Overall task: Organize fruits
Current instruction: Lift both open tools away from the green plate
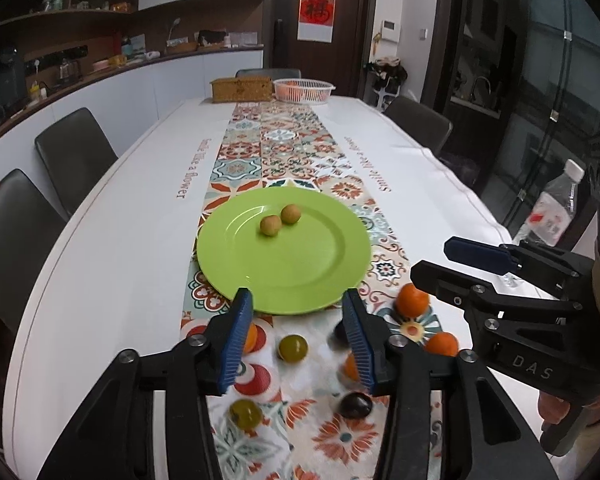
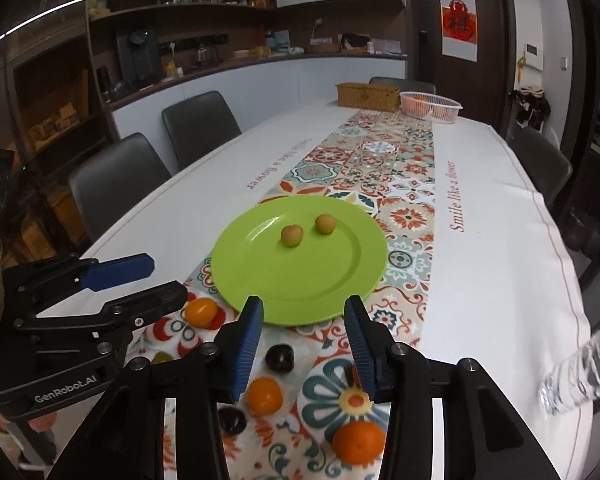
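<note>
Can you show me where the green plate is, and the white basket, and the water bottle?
green plate (image 1: 300, 280), left wrist view, bare front part.
white basket (image 1: 305, 95), left wrist view, its side wall.
water bottle (image 1: 552, 210), left wrist view, its label.

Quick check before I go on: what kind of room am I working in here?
Most likely a home dining room: a long dining table with dark chairs around it, a sideboard counter with a kettle behind, and a red festive hanging on the door.

My left gripper (image 1: 298, 336) partly hides two oranges (image 1: 250, 338) and a dark fruit (image 1: 339, 332), and the picture's edge cuts off the water bottle (image 2: 580, 376).
</note>
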Demonstrator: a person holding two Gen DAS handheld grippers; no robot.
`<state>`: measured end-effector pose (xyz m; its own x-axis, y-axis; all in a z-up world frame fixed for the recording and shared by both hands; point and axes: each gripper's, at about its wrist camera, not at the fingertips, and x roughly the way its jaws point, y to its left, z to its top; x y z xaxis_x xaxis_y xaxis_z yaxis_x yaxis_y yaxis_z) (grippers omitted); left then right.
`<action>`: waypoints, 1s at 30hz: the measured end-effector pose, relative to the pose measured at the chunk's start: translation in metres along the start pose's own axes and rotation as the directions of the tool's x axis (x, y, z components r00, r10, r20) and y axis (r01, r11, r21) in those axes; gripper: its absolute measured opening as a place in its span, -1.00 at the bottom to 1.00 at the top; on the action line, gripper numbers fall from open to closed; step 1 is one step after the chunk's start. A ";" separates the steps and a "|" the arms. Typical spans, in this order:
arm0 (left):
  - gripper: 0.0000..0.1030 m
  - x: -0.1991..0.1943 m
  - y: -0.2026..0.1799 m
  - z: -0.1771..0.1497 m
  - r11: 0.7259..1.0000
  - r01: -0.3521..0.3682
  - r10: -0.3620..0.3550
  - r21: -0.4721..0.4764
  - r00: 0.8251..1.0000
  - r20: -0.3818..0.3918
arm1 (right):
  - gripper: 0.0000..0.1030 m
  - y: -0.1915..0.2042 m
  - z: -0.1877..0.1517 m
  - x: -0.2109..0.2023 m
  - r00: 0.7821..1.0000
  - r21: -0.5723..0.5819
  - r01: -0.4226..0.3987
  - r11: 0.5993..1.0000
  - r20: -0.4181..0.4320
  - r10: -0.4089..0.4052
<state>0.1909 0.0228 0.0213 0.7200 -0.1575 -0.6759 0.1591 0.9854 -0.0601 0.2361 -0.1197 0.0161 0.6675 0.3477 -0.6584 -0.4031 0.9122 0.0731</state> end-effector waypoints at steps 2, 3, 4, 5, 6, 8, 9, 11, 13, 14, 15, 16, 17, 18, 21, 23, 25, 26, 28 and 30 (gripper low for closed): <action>0.06 -0.009 -0.004 -0.005 1.000 -0.011 0.011 0.007 1.000 0.019 | -0.01 0.000 -0.005 -0.010 1.000 0.008 0.006 1.000 0.014 -0.006; 0.09 -0.014 -0.006 -0.008 1.000 -0.016 0.016 0.011 0.999 0.028 | 0.07 0.000 -0.008 -0.014 1.000 0.012 0.012 1.000 0.022 -0.012; 0.11 -0.017 -0.008 -0.010 1.000 -0.018 0.018 0.016 0.999 0.034 | 0.08 0.000 -0.012 -0.019 0.999 0.017 0.021 1.000 0.031 -0.021; 0.15 -0.019 -0.010 -0.012 1.000 -0.019 0.018 0.017 0.999 0.035 | 0.08 -0.001 -0.014 -0.022 0.999 0.018 0.027 0.999 0.035 -0.028; 0.19 -0.022 -0.011 -0.015 1.000 -0.018 0.018 0.014 0.999 0.039 | 0.08 -0.001 -0.018 -0.026 0.999 0.020 0.035 0.999 0.037 -0.036; 0.27 -0.026 -0.016 -0.021 1.000 -0.017 0.017 0.011 0.999 0.038 | 0.14 -0.003 -0.024 -0.030 0.999 0.029 0.037 0.999 0.032 -0.038; 0.33 -0.027 -0.017 -0.023 1.000 -0.015 0.015 0.011 0.999 0.036 | 0.19 -0.004 -0.028 -0.033 0.999 0.037 0.036 0.999 0.030 -0.037; 0.37 -0.029 -0.022 -0.029 1.000 -0.012 0.012 0.013 1.000 0.026 | 0.19 -0.006 -0.032 -0.035 0.999 0.043 0.043 0.998 0.029 -0.044; 0.38 -0.028 -0.026 -0.035 1.000 -0.008 0.008 0.016 1.000 0.011 | 0.19 -0.007 -0.039 -0.038 0.999 0.044 0.047 0.998 0.022 -0.048; 0.38 -0.027 -0.027 -0.037 1.000 -0.007 0.007 0.016 1.000 0.005 | 0.19 -0.008 -0.042 -0.038 0.999 0.048 0.048 0.998 0.015 -0.048; 0.38 -0.025 -0.028 -0.040 1.000 -0.006 0.006 0.014 1.000 -0.003 | 0.19 -0.010 -0.045 -0.039 0.999 0.052 0.048 0.998 0.010 -0.048; 0.38 -0.024 -0.029 -0.043 1.000 -0.007 0.007 0.014 1.000 -0.010 | 0.19 -0.011 -0.047 -0.039 0.999 0.056 0.050 0.997 0.003 -0.050; 0.38 -0.021 -0.031 -0.045 1.000 -0.008 0.009 0.014 1.000 -0.018 | 0.19 -0.012 -0.049 -0.038 0.999 0.058 0.053 0.997 0.000 -0.053; 0.38 -0.018 -0.031 -0.048 1.000 -0.008 0.008 0.016 1.000 -0.027 | 0.19 -0.013 -0.053 -0.038 0.998 0.058 0.060 0.997 -0.006 -0.060; 0.38 -0.014 -0.034 -0.056 1.000 -0.008 0.009 0.027 0.999 -0.040 | 0.19 -0.014 -0.064 -0.034 0.997 0.055 0.076 0.996 -0.035 -0.074; 0.37 -0.012 -0.036 -0.061 0.999 -0.006 0.007 0.039 0.999 -0.040 | 0.19 -0.015 -0.069 -0.032 0.996 0.058 0.074 0.996 -0.050 -0.071; 0.37 -0.009 -0.038 -0.066 0.999 -0.010 0.012 0.053 0.999 -0.036 | 0.19 -0.015 -0.075 -0.030 0.995 0.056 0.078 0.995 -0.068 -0.074; 0.37 -0.007 -0.039 -0.068 0.998 -0.015 0.017 0.062 0.999 -0.032 | 0.19 -0.015 -0.078 -0.028 0.994 0.055 0.081 0.995 -0.075 -0.077; 0.37 -0.002 -0.041 -0.073 0.997 -0.021 0.023 0.080 0.999 -0.033 | 0.19 -0.016 -0.083 -0.026 0.992 0.049 0.090 0.995 -0.088 -0.086; 0.37 0.003 -0.042 -0.077 0.996 -0.013 0.017 0.085 0.999 -0.046 | 0.19 -0.017 -0.089 -0.023 0.990 0.044 0.102 0.994 -0.102 -0.097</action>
<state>0.1347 -0.0138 -0.0344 0.6909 -0.1378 -0.7097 0.2065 0.9784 0.0111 0.1712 -0.1624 -0.0366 0.6362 0.2336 -0.7353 -0.3048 0.9516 0.0386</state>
